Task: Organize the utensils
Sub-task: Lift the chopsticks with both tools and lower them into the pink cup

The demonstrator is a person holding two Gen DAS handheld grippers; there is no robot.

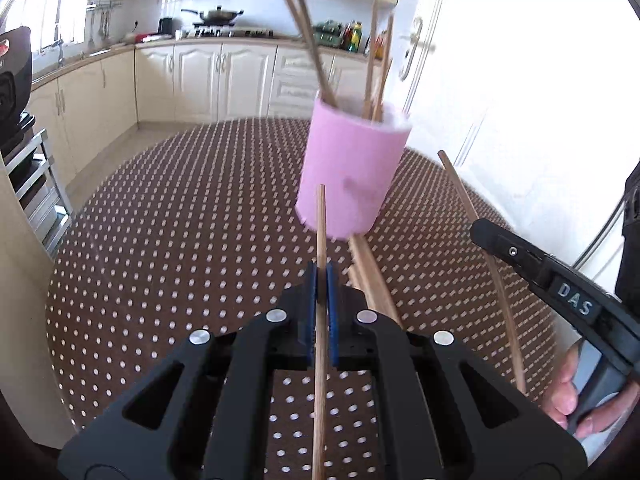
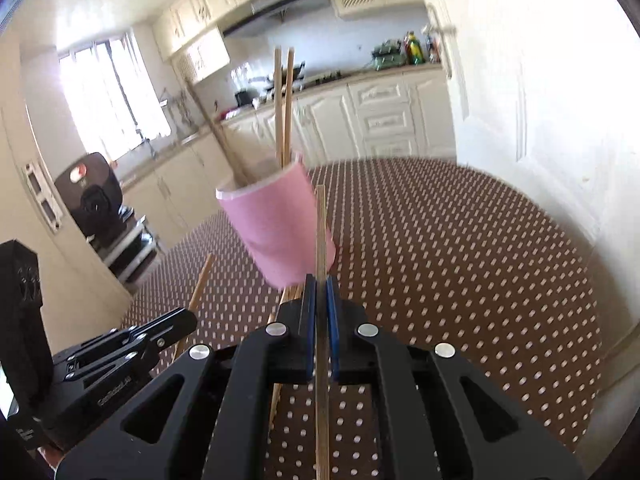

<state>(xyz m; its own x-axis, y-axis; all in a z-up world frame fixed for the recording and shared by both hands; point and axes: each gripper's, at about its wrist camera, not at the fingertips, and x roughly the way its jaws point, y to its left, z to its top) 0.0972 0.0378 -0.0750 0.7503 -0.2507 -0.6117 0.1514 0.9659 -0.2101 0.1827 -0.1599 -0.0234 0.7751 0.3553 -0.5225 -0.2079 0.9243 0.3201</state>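
The left gripper (image 1: 322, 276) is pressed tight on one wooden chopstick (image 1: 321, 240). The stick runs between the two blue pads (image 1: 331, 312) and pokes out past the tips, toward the pink cup (image 1: 352, 172).

The right gripper (image 2: 320, 288) is also pinching a chopstick (image 2: 320, 232) between its blue pads (image 2: 332, 320). That stick points up in front of the cup too. In the left view, the right gripper (image 1: 480, 229) shows at the right side, with its thin stick (image 1: 476, 216) slanting across it and fingers of a hand (image 1: 576, 396) around the handle.

The pink cup (image 2: 276, 220) stands on a round table with a brown cloth (image 1: 180, 220) covered in white dots. Four chopsticks (image 1: 308, 40) are already standing in the cup, leaning on its rim.

More chopsticks (image 1: 372, 276) lie flat on the cloth, just in front of the cup and between the two grippers.

Behind the table is a kitchen with cream cupboards (image 1: 200, 76)
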